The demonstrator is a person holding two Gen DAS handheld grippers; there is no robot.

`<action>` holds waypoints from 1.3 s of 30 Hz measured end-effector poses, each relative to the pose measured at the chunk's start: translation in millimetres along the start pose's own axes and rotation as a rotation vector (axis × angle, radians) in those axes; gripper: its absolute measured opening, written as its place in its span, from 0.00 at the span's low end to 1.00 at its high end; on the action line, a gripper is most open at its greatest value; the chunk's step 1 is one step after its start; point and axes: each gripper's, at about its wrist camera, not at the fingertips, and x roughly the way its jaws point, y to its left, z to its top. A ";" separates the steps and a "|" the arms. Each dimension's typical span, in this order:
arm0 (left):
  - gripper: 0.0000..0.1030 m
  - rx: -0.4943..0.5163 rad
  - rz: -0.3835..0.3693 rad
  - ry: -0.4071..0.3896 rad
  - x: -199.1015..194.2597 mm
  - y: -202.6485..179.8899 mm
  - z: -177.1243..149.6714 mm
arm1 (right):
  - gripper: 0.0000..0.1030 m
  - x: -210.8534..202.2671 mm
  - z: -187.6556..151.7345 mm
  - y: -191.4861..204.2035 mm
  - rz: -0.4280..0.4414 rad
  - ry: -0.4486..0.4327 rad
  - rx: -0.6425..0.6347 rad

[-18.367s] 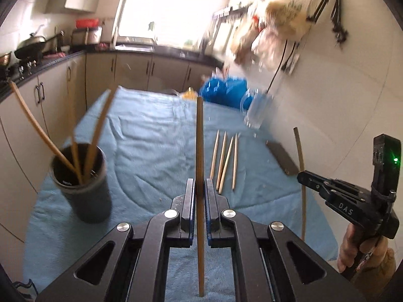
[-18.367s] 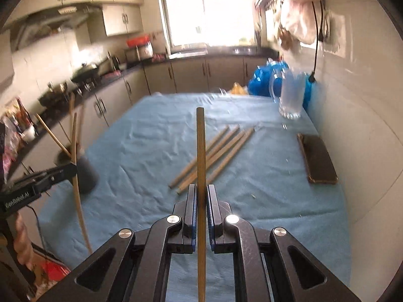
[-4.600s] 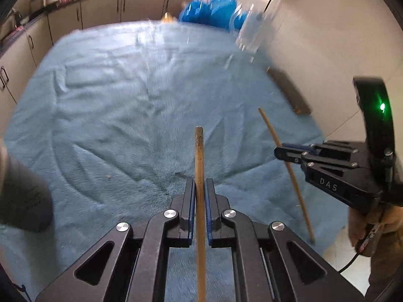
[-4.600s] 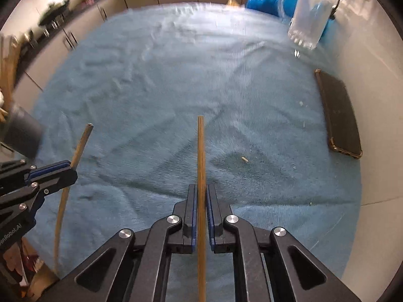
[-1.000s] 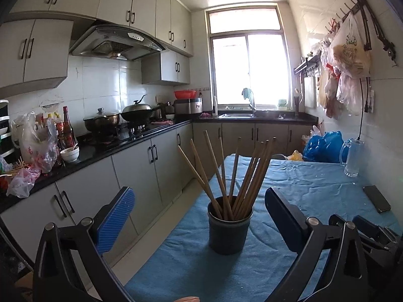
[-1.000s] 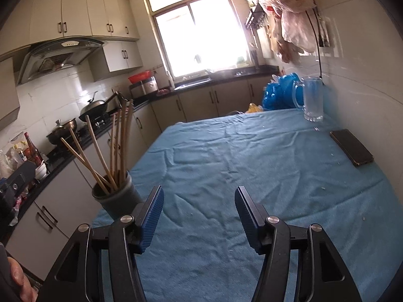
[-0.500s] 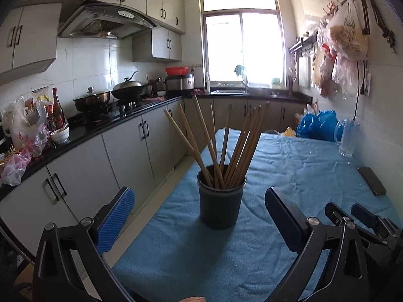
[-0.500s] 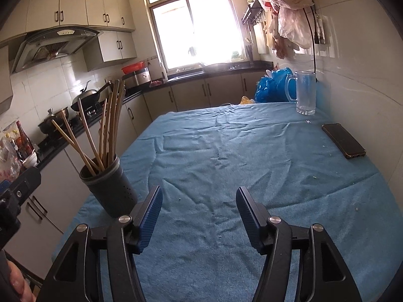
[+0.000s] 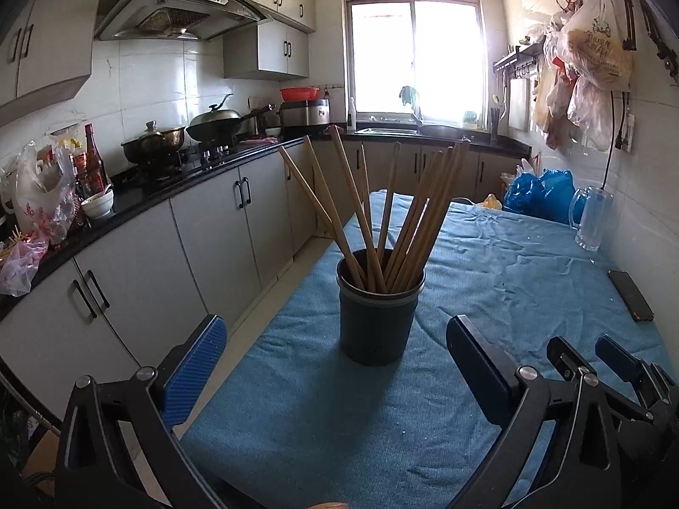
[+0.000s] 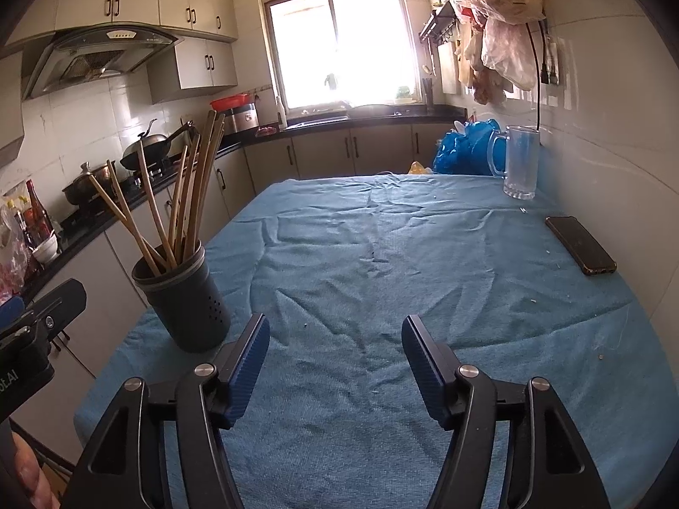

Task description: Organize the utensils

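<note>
chopsticks (image 9: 394,216) bundled upright in dark holder (image 9: 379,316), near left edge of blue cloth (image 10: 382,254). left gripper (image 9: 335,350) jaws wide apart, empty. right gripper (image 10: 335,345) empty, jaws just been opening.

Black claws (image 10: 335,350), blue ribbed pads (image 10: 248,364)

Two low wrist views down the blue-clothed table (image 9: 488,280) toward the window (image 10: 339,46), chopstick holder (image 9: 377,314) shared.

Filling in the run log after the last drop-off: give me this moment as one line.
chopsticks: all in holder | blue cloth: no loose chopsticks | left gripper: open, empty | right gripper: open, empty, jaws just widened
</note>
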 end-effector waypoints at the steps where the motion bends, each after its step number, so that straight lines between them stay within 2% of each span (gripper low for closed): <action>1: 1.00 -0.001 -0.001 0.004 0.8 0.1 -0.3 | 0.67 0.8 -0.4 0.7 -0.002 0.002 -0.004; 15: 1.00 -0.005 -0.003 0.038 11.2 -0.5 -4.0 | 0.69 3.7 -1.8 7.9 -0.020 0.003 -0.032; 24: 1.00 -0.010 -0.005 0.043 13.0 0.2 -5.9 | 0.71 -2.4 -1.8 10.4 -0.042 -0.043 -0.047; 39: 1.00 -0.013 -0.007 0.047 14.9 0.4 -9.6 | 0.74 -6.7 -3.6 14.7 -0.047 -0.067 -0.060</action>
